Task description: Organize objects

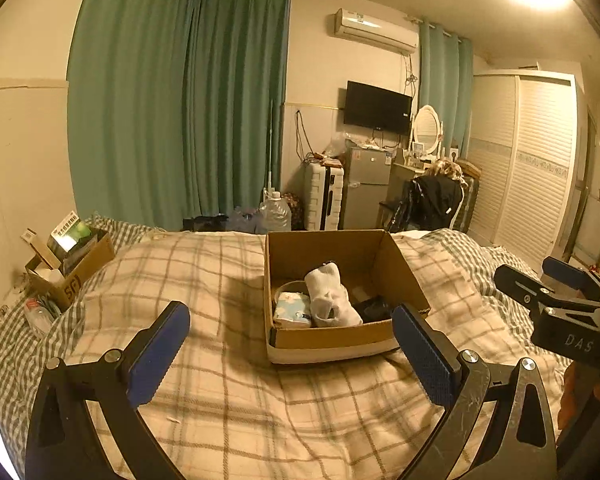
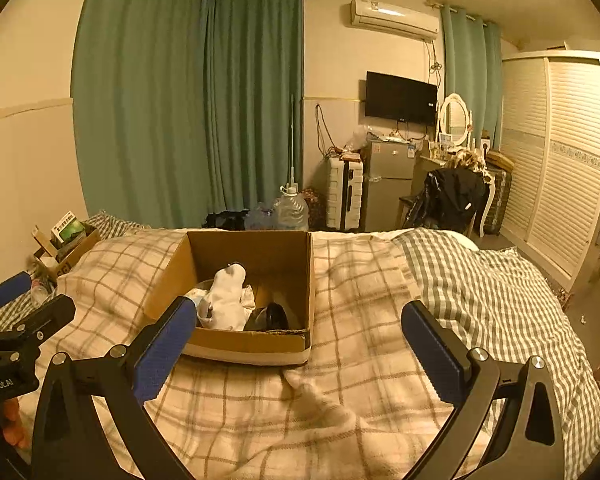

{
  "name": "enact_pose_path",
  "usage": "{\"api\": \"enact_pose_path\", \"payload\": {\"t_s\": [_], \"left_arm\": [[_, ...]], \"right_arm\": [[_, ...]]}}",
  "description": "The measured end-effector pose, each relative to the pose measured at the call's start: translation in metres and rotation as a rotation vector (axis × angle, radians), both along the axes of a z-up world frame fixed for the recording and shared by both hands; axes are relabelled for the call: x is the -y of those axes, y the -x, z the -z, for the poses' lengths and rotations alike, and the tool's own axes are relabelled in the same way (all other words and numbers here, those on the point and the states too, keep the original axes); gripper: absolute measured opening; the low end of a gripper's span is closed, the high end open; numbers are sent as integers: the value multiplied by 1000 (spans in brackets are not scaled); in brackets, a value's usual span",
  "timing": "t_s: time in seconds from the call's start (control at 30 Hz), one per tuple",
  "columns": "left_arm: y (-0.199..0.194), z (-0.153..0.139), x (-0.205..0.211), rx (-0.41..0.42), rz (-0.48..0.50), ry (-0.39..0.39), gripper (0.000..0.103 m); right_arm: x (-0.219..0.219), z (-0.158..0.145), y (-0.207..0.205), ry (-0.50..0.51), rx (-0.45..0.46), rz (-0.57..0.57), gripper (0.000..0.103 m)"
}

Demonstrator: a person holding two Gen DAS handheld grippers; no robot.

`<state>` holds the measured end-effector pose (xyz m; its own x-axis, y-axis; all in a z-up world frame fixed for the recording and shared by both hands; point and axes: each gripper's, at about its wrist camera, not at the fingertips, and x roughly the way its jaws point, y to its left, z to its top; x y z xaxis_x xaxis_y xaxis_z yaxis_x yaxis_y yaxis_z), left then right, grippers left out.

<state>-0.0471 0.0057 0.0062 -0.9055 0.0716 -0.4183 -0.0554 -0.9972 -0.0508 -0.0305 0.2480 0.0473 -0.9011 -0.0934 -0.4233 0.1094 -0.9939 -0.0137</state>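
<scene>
Green curtains are hung along the far wall. An air conditioner is mounted above a wall television. A small fridge, oval mirror, louvred wardrobe and water jug are ranged beyond the plaid blanket.

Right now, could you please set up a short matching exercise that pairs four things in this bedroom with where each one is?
Things:
1. white socks
2. TV
3. water jug
4. small box

Places:
A. on the wall under the air conditioner
B. inside the open box in the middle of the bed
C. on the floor past the foot of the bed, by the curtain
D. at the left edge of the bed, holding books

Pairs: 1-B, 2-A, 3-C, 4-D
</scene>
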Motion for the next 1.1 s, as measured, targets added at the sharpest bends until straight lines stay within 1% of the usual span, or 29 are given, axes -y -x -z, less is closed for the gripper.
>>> {"api": "enact_pose_path", "payload": {"t_s": [0.13,0.27,0.53,1.1], "left_arm": [[-3,-2,0,-5,-7,4,103],[-3,-2,4,-7,-20,-8,103],[-1,1,5,6,-17,-6,103],[0,1,3,7,-29,9,103]], "right_arm": [[3,-2,-3,-5,-18,-1,103],[7,-3,-5,-13,-32,-3,103],[9,1,-3,-20,-21,-13,103],[8,5,-3,-14,-17,-17,103]]}}
